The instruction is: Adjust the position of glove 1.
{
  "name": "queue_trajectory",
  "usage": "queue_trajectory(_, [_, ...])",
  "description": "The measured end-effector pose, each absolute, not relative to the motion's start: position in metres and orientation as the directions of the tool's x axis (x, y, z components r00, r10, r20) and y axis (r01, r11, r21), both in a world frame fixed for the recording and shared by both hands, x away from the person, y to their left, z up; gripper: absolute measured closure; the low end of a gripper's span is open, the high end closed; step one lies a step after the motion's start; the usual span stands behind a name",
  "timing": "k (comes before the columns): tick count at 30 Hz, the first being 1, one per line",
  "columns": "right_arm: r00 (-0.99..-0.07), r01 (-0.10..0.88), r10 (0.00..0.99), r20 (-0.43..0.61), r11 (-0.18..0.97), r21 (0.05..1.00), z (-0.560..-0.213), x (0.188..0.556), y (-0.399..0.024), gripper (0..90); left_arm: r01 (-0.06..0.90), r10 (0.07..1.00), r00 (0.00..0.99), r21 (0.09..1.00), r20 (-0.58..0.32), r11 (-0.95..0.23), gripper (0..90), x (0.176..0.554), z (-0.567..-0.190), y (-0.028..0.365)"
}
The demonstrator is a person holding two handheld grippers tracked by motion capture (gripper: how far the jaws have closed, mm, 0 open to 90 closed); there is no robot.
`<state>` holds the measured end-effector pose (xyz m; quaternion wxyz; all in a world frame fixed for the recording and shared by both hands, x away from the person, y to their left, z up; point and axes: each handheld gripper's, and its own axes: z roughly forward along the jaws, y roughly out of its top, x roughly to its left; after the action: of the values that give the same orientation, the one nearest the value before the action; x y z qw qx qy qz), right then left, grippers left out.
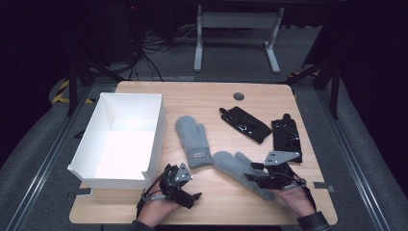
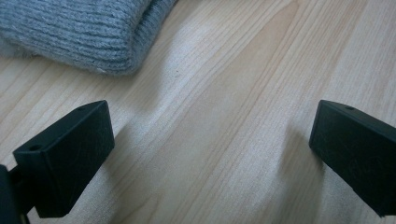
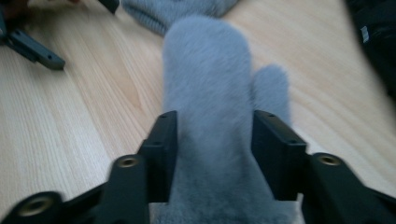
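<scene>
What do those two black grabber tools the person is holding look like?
Each is black, blocky and mechanical. The left gripper and the right gripper both carry a grey three-cornered plate on top. A thin cable trails from the left one. In close-up, the jaw blocks are matt black with small holes. A dark checked sleeve cuff shows at the right wrist.

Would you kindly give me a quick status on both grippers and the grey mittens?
Left gripper open over bare table. Right gripper jaws flank near grey mitten, grip unclear. Far mitten lies beside white box. Nothing in the way.

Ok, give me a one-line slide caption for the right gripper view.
Right gripper straddling a grey mitten on the wooden table, its jaws on either side of the cuff end.
</scene>
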<state>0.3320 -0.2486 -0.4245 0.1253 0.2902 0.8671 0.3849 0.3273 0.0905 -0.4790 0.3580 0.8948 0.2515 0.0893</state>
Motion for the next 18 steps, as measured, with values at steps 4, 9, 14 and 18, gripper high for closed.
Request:
queue_trajectory(4, [-0.783,0.390,0.622,-0.007,0.500,0.773,-0.413,0.330,-0.267,62.2,0.401,0.530,0.848,0.683,-0.024,-0.610,5.5,0.325,-0.476,0.090])
queue_trajectory(9, [-0.749,0.426,0.662,-0.001,0.482,0.766,-0.415,0.337,-0.293,81.4,0.430,0.523,0.846,0.709,-0.102,-0.559,43.3,0.321,-0.460,0.092])
queue_trajectory(14, [-0.750,0.453,0.661,0.012,0.500,0.738,-0.425,0.343,-0.307,90.0,0.450,0.513,0.846,0.708,-0.144,-0.544,77.1,0.326,-0.451,0.082])
queue_trajectory(18, [-0.762,0.464,0.648,0.012,0.532,0.708,-0.433,0.343,-0.314,90.0,0.444,0.502,0.854,0.696,-0.138,-0.564,90.0,0.334,-0.449,0.068])
